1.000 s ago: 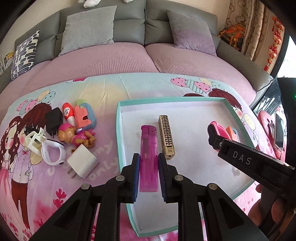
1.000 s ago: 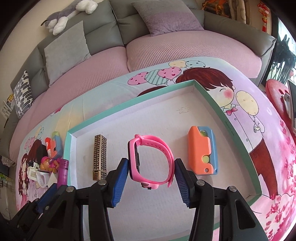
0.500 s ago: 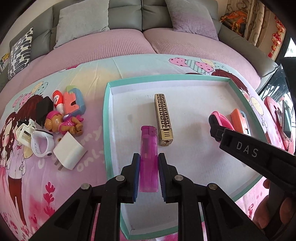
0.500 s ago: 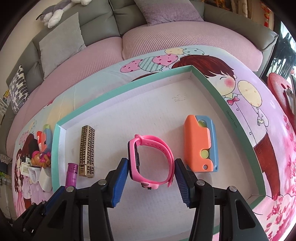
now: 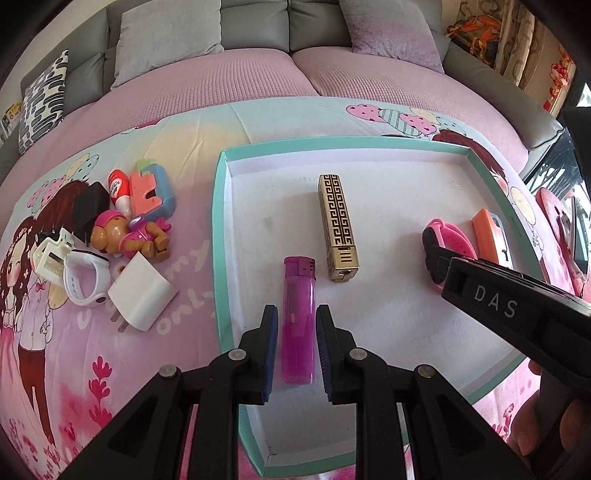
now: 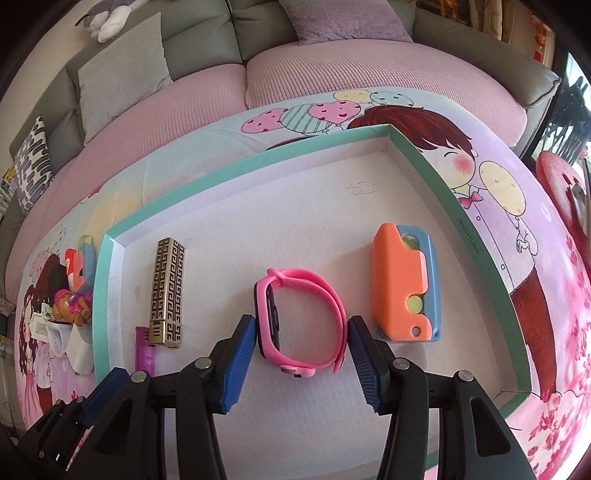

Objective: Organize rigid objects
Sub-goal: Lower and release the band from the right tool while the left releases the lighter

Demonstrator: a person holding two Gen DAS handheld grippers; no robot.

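Note:
A teal-rimmed tray (image 5: pixel 217 206) lies on the cartoon bedspread. My left gripper (image 5: pixel 297 347) straddles a purple lighter (image 5: pixel 298 317) lying on the tray floor; the jaws stand slightly apart from it. A gold patterned lighter (image 5: pixel 338 229) lies just beyond. My right gripper (image 6: pixel 301 350) is open around a pink watch (image 6: pixel 299 325) resting in the tray, pads near its sides. An orange and blue toy (image 6: pixel 404 288) lies to the right of the watch. The tray's rim (image 6: pixel 476 236) shows in the right wrist view too.
Left of the tray lies a pile: white charger (image 5: pixel 142 297), white watch (image 5: pixel 86 282), puppy figure (image 5: pixel 129 236), black adapter (image 5: pixel 90 206), pink-blue toy (image 5: pixel 153 188), small red-white tube (image 5: pixel 120 184). A grey sofa with cushions (image 5: pixel 166 33) stands behind.
The left jaws have parted slightly from the purple lighter, which now lies in the tray. Both grippers moved forward over the tray. The right gripper stays open around the pink watch.

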